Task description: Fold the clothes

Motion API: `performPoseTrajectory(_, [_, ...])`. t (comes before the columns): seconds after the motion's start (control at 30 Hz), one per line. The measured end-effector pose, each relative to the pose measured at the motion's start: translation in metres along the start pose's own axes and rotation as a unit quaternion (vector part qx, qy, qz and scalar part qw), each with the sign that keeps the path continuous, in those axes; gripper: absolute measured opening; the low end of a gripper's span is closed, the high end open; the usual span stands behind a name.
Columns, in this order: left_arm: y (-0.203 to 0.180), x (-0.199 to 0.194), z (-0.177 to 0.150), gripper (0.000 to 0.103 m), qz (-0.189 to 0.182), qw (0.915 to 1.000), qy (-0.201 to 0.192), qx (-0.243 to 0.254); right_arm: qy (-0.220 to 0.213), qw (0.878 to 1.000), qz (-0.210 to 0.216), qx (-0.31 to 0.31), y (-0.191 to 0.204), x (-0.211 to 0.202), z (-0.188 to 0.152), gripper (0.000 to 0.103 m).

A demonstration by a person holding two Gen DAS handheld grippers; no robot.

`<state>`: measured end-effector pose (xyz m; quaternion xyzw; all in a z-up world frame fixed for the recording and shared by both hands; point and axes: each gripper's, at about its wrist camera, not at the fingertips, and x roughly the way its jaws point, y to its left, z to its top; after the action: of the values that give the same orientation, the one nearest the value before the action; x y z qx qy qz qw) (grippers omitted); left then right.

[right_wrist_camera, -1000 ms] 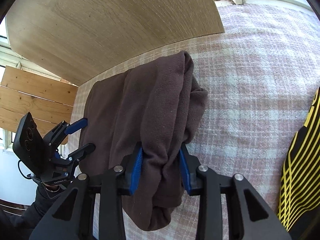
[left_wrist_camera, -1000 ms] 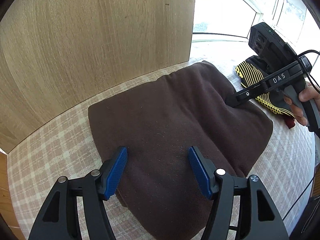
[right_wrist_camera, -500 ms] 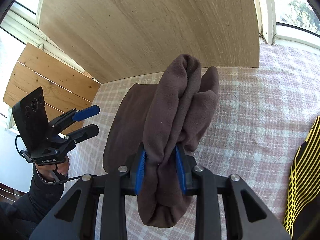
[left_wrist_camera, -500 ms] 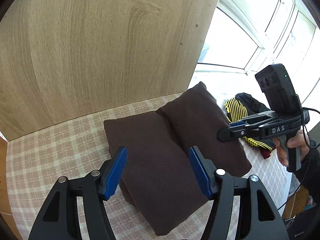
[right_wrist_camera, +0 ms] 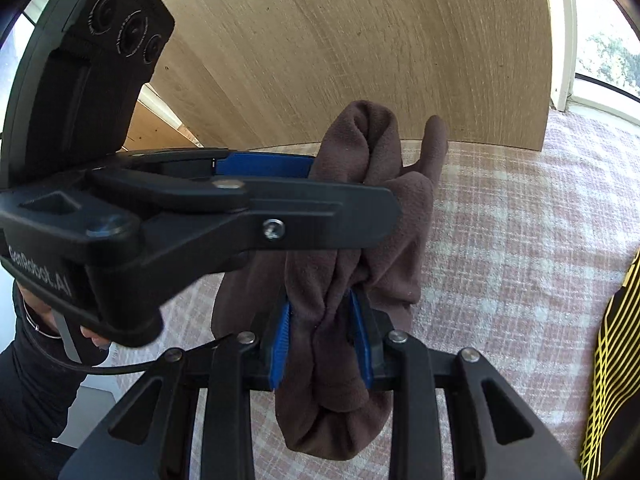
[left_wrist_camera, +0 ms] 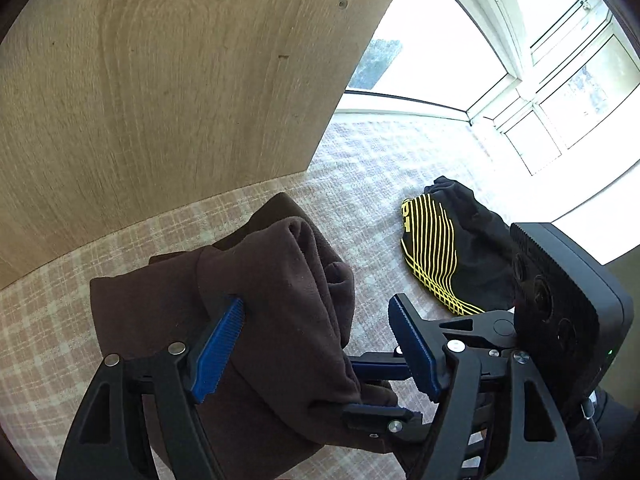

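A checked cloth (left_wrist_camera: pixel 392 160) covers the surface, backed by a wood panel (left_wrist_camera: pixel 160 80). A brown fleece (left_wrist_camera: pixel 288 320) lies partly on it, bunched and lifted at one end. It looks soft, thick and light, likely to sag, so hold it at folded edges. The right gripper (right_wrist_camera: pixel 324 340) jaws are clamped on that bunch. The left gripper (left_wrist_camera: pixel 316 344) jaws gape around the fleece. A black-and-yellow garment (left_wrist_camera: pixel 444 252) lies nearby.

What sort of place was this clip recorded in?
Probably a home room: a surface covered in pink checked cloth, possibly a bed, beside a wooden panel and bright windows, with a brown fleece garment and a black-and-yellow garment on it.
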<state>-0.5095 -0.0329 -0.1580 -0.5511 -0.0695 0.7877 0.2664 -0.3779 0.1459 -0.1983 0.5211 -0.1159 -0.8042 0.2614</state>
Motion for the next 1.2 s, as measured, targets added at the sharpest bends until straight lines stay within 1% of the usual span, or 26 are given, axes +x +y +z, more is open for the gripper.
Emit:
performPoseTrajectory(0.17, [-0.004,0.003,-0.004,0.074,0.048,0.9988,0.011,0.007,-0.032,0.999,0.011,0.009,0.007,0.009,-0.007,0.028])
performPoseTrajectory(0.3, [-0.002,0.005,-0.013,0.075,0.103,0.9947,0.0,0.004,-0.062,0.998,0.018,0.001,0.022,0.018,-0.015,0.028])
performPoseTrajectory(0.37, [0.002,0.009,-0.018,0.074,0.119,0.9929,-0.004,-0.001,-0.065,0.998,0.018,-0.003,0.029,0.024,-0.015,0.028])
performPoseTrajectory(0.4, [0.006,0.01,-0.021,0.074,0.12,0.9927,-0.007,-0.003,-0.067,0.998,0.015,-0.005,0.031,0.026,-0.014,0.028])
performPoseTrajectory(0.43, [0.009,0.011,-0.023,0.068,0.118,0.993,-0.01,-0.005,-0.067,0.998,0.009,-0.012,0.035,0.028,-0.013,0.028])
performPoseTrajectory(0.47, [0.014,0.011,-0.025,0.058,0.114,0.9934,-0.014,-0.009,-0.066,0.998,0.004,-0.021,0.038,0.03,-0.012,0.031])
performPoseTrajectory(0.5, [0.021,0.009,-0.026,0.054,0.104,0.9942,-0.018,-0.02,-0.067,0.997,-0.001,-0.028,0.041,0.03,-0.011,0.035])
performPoseTrajectory(0.53, [0.028,0.007,-0.026,0.05,0.085,0.9955,-0.022,-0.036,-0.067,0.997,-0.005,-0.036,0.044,0.031,-0.01,0.037])
performPoseTrajectory(0.57, [0.035,0.004,-0.027,0.046,0.068,0.9961,-0.025,-0.05,-0.068,0.997,-0.004,-0.038,0.045,0.03,-0.01,0.045])
performPoseTrajectory(0.6, [0.041,0.001,-0.029,0.045,0.055,0.9962,-0.028,-0.062,-0.071,0.997,0.001,-0.037,0.046,0.028,-0.009,0.049])
performPoseTrajectory(0.63, [0.046,-0.003,-0.031,0.043,0.044,0.9959,-0.033,-0.072,-0.073,0.997,0.006,-0.035,0.047,0.026,-0.009,0.05])
performPoseTrajectory(0.7, [0.05,-0.008,-0.035,0.041,0.028,0.9954,-0.043,-0.08,-0.076,0.996,0.019,-0.031,0.047,0.019,-0.01,0.05])
performPoseTrajectory(0.8, [0.054,-0.023,-0.046,0.04,0.014,0.995,-0.056,-0.082,-0.081,0.996,0.046,-0.015,0.04,-0.002,-0.017,0.051])
performPoseTrajectory(0.83, [0.056,-0.029,-0.049,0.039,0.008,0.9945,-0.06,-0.086,-0.082,0.995,0.047,-0.009,0.035,-0.009,-0.019,0.052])
performPoseTrajectory(0.87, [0.06,-0.037,-0.054,0.039,-0.002,0.9936,-0.064,-0.094,-0.083,0.996,0.043,-0.002,0.028,-0.016,-0.021,0.057])
performPoseTrajectory(0.9, [0.064,-0.046,-0.057,0.039,-0.013,0.9923,-0.068,-0.102,-0.086,0.996,0.038,0.008,0.021,-0.022,-0.022,0.059])
performPoseTrajectory(0.97, [0.071,-0.065,-0.066,0.039,-0.03,0.9902,-0.075,-0.114,-0.09,0.995,0.036,0.03,0.005,-0.027,-0.021,0.059])
performPoseTrajectory(1.1, [0.083,-0.112,-0.085,0.039,-0.036,0.9873,-0.094,-0.122,-0.064,0.995,0.052,0.054,-0.027,-0.018,-0.015,0.059])
performPoseTrajectory(1.2, [0.095,-0.144,-0.098,0.039,-0.03,0.9845,-0.111,-0.132,-0.047,0.992,0.089,0.07,-0.04,0.002,-0.015,0.059])
